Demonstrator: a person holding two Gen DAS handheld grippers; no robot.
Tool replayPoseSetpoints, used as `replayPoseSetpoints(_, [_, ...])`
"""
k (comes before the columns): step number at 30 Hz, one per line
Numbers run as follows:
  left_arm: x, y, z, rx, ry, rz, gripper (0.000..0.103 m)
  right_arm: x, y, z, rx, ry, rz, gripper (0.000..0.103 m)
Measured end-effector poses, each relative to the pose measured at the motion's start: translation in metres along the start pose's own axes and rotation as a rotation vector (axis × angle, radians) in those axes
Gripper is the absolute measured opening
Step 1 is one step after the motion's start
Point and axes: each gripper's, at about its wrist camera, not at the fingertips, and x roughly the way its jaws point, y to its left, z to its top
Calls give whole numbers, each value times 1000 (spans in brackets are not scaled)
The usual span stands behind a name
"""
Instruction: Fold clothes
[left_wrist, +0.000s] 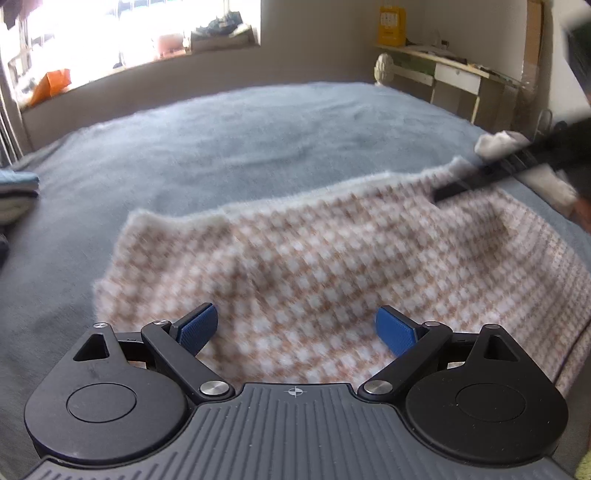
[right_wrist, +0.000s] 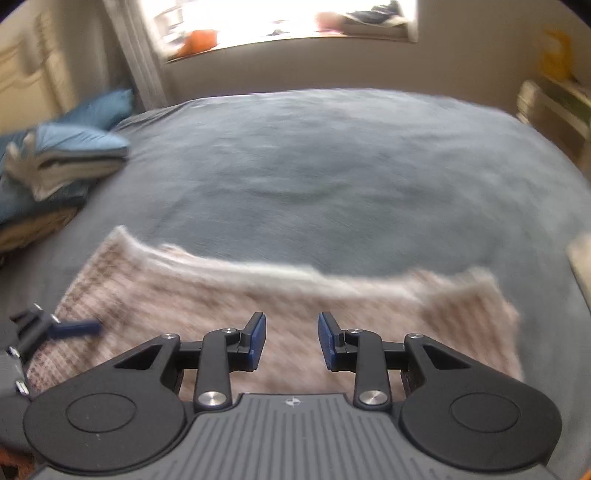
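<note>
I see the checked sweater (left_wrist: 332, 266) on the bed (left_wrist: 221, 147), beneath my left gripper (left_wrist: 295, 330) and right gripper (right_wrist: 291, 341), both spread, empty.

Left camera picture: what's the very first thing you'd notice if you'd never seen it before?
Probably the fuzzy orange-and-white checked garment spread on the grey-blue bed, right in front of the left gripper, whose blue fingers are wide apart. Next, the bright window glowing on the far wall, and a stack of folded clothes at the bed's left edge.
</note>
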Motion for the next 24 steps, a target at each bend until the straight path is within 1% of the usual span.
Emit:
replayPoseSetpoints(2, [-3,0,6,15,-22,7,94,-11,-18,-9,40,-25,-9,32])
replayPoseSetpoints(4, [-1,-1,15,30,-38,10,94,-14,-27,-13,21,-52,-36,31])
replayPoseSetpoints(7, [7,-5,24,29,-50,1,94,-11,-36,-9,31,-84,-13,30])
replayPoseSetpoints(8, [14,-6,26,19,-33,5,94,-8,-37,-8,30,-90,-2,29])
replayPoseSetpoints(9, [24,-6,25,3,1,18,93,-4,-37,-8,20,-89,6,29])
replayPoseSetpoints(11, [41,-5,24,-41,57,34,96,11,-36,-10,-10,-63,6,29])
replayPoseSetpoints(13, [44,0,23,-104,65,13,97,29,-33,-17,-69,-42,-24,29])
replayPoseSetpoints(15, [43,0,24,-102,67,17,97,36,-30,-19,-115,-49,-41,30])
replayPoseSetpoints(20, [42,-3,27,-99,79,32,97,35,-34,-17,-91,-46,-29,29])
replayPoseSetpoints(22, [39,-4,30,-88,82,39,95,33,-35,-17,-71,-46,-25,29])
replayPoseSetpoints(24, [30,-4,33,-72,67,57,93,28,-35,-14,-37,-45,-29,29])
